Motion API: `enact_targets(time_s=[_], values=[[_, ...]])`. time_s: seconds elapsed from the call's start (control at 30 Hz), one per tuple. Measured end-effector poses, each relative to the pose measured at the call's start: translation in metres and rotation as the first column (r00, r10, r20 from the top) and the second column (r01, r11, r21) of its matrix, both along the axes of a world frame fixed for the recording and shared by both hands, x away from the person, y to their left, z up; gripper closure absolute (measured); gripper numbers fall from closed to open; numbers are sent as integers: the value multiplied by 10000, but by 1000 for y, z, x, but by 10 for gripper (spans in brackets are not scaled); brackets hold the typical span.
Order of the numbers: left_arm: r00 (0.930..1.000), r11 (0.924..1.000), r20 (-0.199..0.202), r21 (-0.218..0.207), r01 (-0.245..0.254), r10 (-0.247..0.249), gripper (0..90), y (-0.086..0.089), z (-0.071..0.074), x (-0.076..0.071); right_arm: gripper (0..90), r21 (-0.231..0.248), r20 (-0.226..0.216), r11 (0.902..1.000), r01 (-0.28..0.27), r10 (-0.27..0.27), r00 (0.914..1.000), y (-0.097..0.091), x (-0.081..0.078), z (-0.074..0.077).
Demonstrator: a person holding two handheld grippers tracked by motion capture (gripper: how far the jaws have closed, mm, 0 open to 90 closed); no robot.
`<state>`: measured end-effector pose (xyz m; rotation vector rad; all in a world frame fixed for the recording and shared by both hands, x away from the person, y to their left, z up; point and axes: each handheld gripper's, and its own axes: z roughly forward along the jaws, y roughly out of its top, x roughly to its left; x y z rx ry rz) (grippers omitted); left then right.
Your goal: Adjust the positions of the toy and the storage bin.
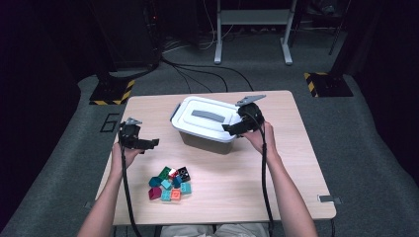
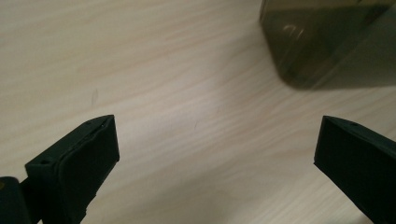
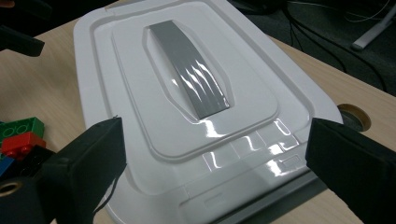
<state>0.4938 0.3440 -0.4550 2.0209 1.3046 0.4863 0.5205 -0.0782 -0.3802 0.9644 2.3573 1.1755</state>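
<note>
Lidded box, closed; both claws empty.
Right claw [image 1: 232, 129] gapes wide at lid [image 1: 210, 116] edge, seemingly to unlatch; left claw [image 1: 148, 144] wide above desk [image 1: 296, 148].

Grey storage box [image 1: 207, 138] with white lid [image 1: 207, 117] closed, grey handle [image 1: 207, 115] flat, standing upright at twelve o'clock from table centre.

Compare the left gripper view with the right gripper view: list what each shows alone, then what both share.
Left gripper view alone: the box's smoky translucent wall, seen low from the side. Right gripper view alone: the white lid with its grey handle, some toy bricks at the left edge, floor cables and the table's cable hole. Shared: the light wooden tabletop and a pair of open black jaws with nothing between them.
</note>
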Motion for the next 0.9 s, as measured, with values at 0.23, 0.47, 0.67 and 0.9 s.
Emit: enact_targets(time_s=[0.23,0.47,0.67,0.9], values=[[9984,9989,-326,-88,-470,467,0,17,-41,-12,59,-389,-77,9989,-273,270,9996,13,8,1],[9991,9996,-312,-54,-293,291,0,19,-59,-22,131,-652,-181,9964,-547,537,9984,28,22,1],[9997,9990,62,398,-222,219,0,18,-73,-28,220,-989,-325,9915,-840,812,9962,46,35,-2],[9990,9990,349,354,-279,267,0,18,-76,-31,348,-1329,-495,9846,-1137,1080,9929,65,49,-1]])
